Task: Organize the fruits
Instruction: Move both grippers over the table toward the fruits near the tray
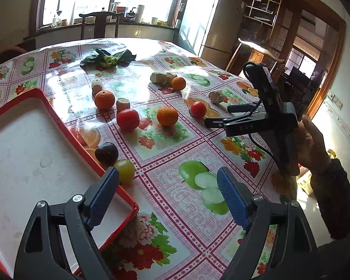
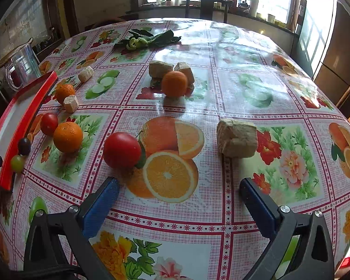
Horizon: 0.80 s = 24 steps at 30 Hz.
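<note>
A red-rimmed white tray [image 1: 35, 149] lies at the table's left; it also shows in the right wrist view [image 2: 23, 116]. Beside its edge sit a dark grape [image 1: 106, 153] and a green grape [image 1: 125, 171]. Three oranges [image 1: 104, 99] [image 1: 167, 116] [image 1: 178, 83] and two tomatoes [image 1: 127, 119] [image 1: 198, 109] lie spread on the tablecloth. My left gripper [image 1: 166, 183] is open and empty, above the tray's near corner, close to the green grape. My right gripper [image 2: 178, 187] is open and empty just before a tomato [image 2: 122, 150]; it also shows in the left wrist view [image 1: 218, 116].
Ginger pieces [image 2: 236, 138] [image 2: 159, 68] [image 2: 70, 103] [image 2: 85, 74] lie among the fruit. Leafy greens [image 2: 147, 39] lie at the far side. A clear jug [image 2: 23, 66] stands behind the tray. A wooden chair [image 1: 102, 23] stands beyond the table.
</note>
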Available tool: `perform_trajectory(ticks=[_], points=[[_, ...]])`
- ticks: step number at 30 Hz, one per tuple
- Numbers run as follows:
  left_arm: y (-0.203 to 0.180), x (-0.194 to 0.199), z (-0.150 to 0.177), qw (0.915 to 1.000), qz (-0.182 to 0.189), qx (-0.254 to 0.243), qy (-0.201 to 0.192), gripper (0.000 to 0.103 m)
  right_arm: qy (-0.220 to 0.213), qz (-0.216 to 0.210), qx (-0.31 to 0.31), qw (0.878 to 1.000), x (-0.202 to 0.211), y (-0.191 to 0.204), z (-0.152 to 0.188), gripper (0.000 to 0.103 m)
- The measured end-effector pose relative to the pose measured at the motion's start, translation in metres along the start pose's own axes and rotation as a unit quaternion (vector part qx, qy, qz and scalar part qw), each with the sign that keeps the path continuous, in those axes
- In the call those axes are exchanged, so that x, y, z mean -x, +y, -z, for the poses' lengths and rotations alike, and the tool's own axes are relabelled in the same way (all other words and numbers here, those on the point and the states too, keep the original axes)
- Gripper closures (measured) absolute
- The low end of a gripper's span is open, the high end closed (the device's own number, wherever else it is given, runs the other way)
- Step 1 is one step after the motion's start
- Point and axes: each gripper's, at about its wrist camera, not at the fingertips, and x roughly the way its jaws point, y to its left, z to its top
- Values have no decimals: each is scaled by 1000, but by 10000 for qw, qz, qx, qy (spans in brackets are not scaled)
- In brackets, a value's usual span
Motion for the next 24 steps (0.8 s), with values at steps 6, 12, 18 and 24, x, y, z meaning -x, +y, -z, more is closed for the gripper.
perform_trajectory(ticks=[6,12,18,24], points=[[-13,7,-3,9976,661,136,-167,17,0,2,1,10000,2,2,1,0],[-13,-2,15,9996,230,83,158,18,-209,-96,95,9997,23,5,3,0],[6,14,21,9990,-118,340,253,18,-741,-1660,-846,9797,75,-7,-5,0],[-1,20,17,9949,-876,419,282,18,-1290,-415,-98,9907,118,37,-12,0]])
